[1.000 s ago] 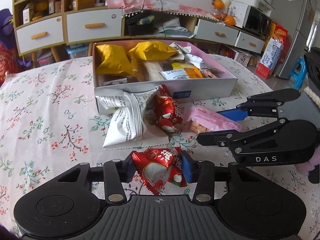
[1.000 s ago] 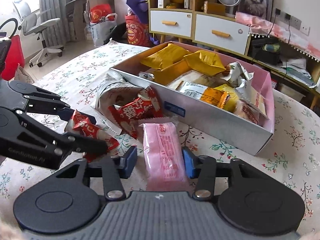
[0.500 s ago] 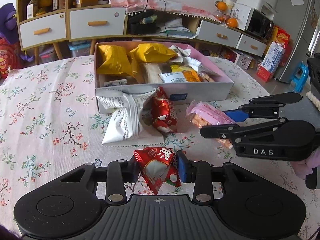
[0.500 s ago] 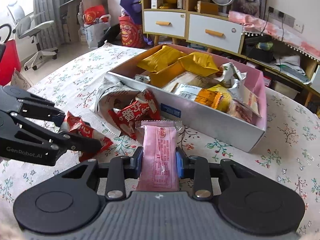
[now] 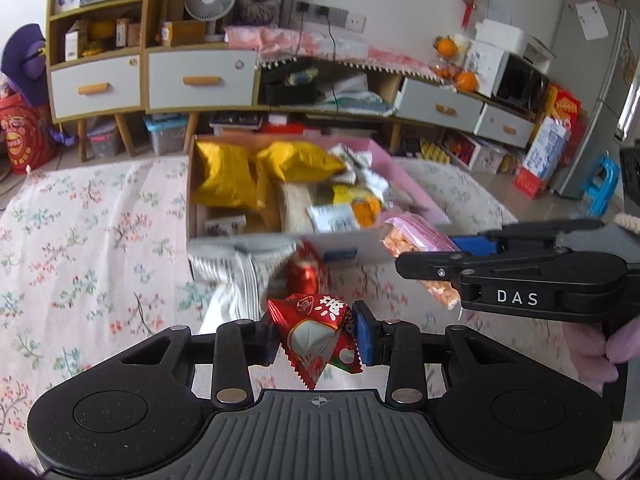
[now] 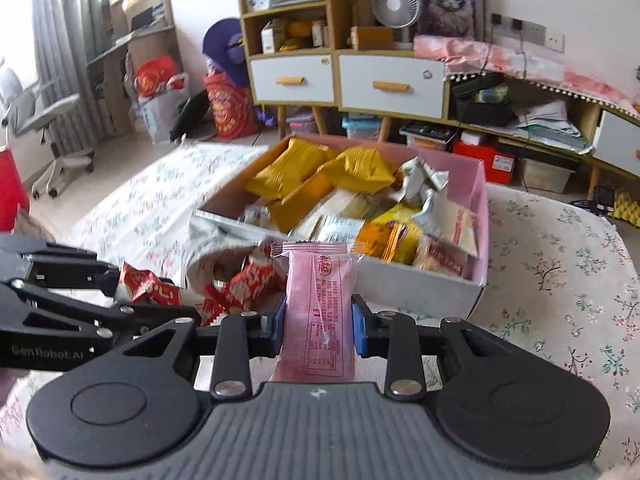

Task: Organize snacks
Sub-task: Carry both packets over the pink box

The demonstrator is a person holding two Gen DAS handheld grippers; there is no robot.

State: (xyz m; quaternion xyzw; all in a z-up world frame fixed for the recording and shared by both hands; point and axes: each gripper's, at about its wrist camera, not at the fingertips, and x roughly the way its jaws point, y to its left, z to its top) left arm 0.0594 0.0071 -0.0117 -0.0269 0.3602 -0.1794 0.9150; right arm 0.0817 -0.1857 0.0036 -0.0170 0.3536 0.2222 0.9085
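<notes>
My left gripper point(image 5: 316, 338) is shut on a red snack packet point(image 5: 316, 332) and holds it above the floral tablecloth. In the right wrist view my right gripper point(image 6: 318, 326) is shut on a pink snack packet point(image 6: 318, 312), lifted off the table. The same pink snack packet point(image 5: 420, 236) shows at the right of the left wrist view, in the right gripper's point(image 5: 460, 252) jaws. An open snack box point(image 6: 478, 216) with yellow packets point(image 6: 360, 166) and other wrappers lies just beyond both grippers. A white bag point(image 5: 236, 280) and another red packet point(image 5: 306, 270) lie in front of the box.
The round table carries a floral cloth point(image 5: 80, 240). Behind it stand a shelf unit with white drawers point(image 5: 200, 80), a fan point(image 5: 210, 0), a low cabinet with oranges point(image 5: 464, 78) and a fridge point(image 5: 596, 80). A gloved hand point(image 5: 600, 348) holds the right gripper.
Both grippers closed on their packets, the left on the red one and the right on the pink one, then rose and lifted them off the tablecloth.
</notes>
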